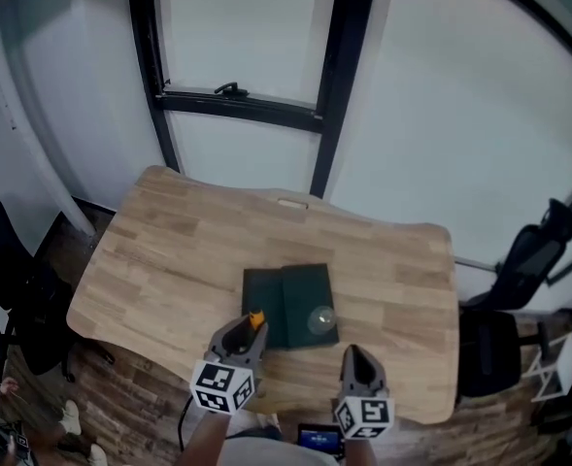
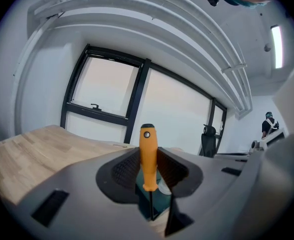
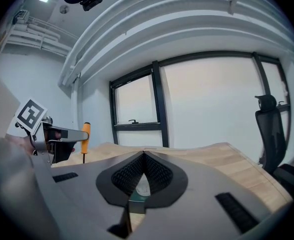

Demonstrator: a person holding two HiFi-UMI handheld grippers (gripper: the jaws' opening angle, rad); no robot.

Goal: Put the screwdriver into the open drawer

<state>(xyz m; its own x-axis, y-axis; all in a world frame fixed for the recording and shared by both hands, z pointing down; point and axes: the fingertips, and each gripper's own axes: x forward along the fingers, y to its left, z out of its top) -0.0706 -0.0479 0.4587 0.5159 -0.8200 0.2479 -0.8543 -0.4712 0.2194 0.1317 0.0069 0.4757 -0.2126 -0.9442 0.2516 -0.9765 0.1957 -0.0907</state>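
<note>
Left gripper (image 2: 147,152) is clamped on the orange-handled screwdriver (image 2: 147,140), which stands upright, shaft down, above the near edge of the worktop (image 1: 169,246). Right gripper (image 3: 144,157) has its jaws together, nothing between them. Just beyond both grippers, a dark green box (image 1: 290,299) lies near that edge.

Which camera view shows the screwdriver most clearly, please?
The left gripper view: the screwdriver stands upright, its orange handle clamped between the jaws of the left hand-held gripper, shaft pointing down. The head view shows only an orange tip; the right gripper view shows it small at the left.
</note>
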